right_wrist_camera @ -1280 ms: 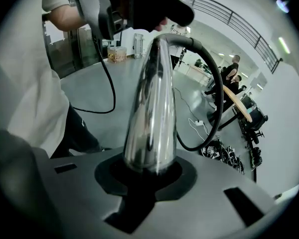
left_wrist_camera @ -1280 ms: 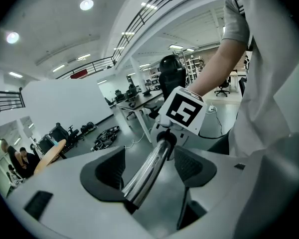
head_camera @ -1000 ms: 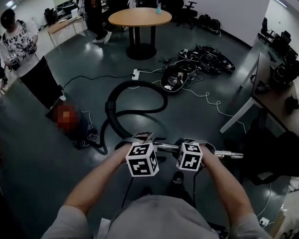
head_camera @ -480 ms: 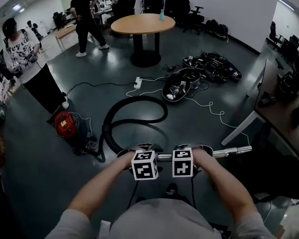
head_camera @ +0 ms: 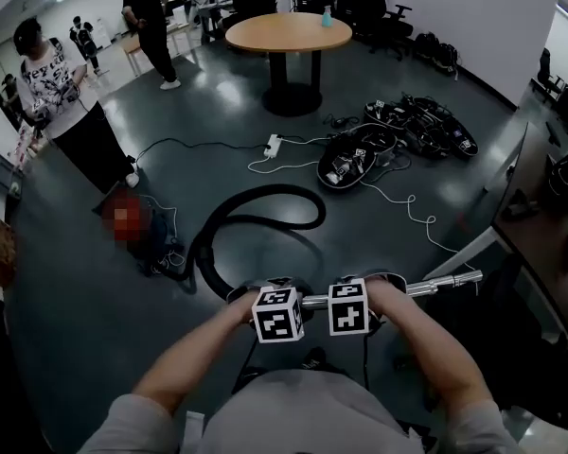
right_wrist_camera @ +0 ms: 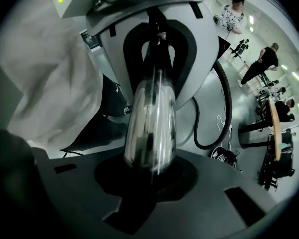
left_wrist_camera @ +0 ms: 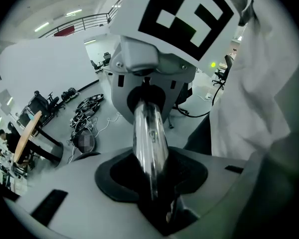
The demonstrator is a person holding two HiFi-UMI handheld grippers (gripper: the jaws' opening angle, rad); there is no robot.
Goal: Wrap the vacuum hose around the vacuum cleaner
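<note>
Hose (head_camera: 265, 190) lies in a loop on the floor, running from vacuum (head_camera: 156, 249) at left toward chrome tube (head_camera: 435, 286), which is held level in front of the person. Left gripper (left_wrist_camera: 152, 176) jaws have just been closing, pads on the tube. Right gripper (right_wrist_camera: 152, 171) is clamped on the same tube, just beside the left.

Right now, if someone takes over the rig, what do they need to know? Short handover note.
Left gripper: jaws have just been closing, now clamped on the metal wand.
Right gripper: clamped on the same wand, beside the left.
Hose: one open loop on the floor, running to the vacuum cleaner at the left.
Done: wand lifted in both grippers.
Left: wrap the whole hose around the cleaner.
</note>
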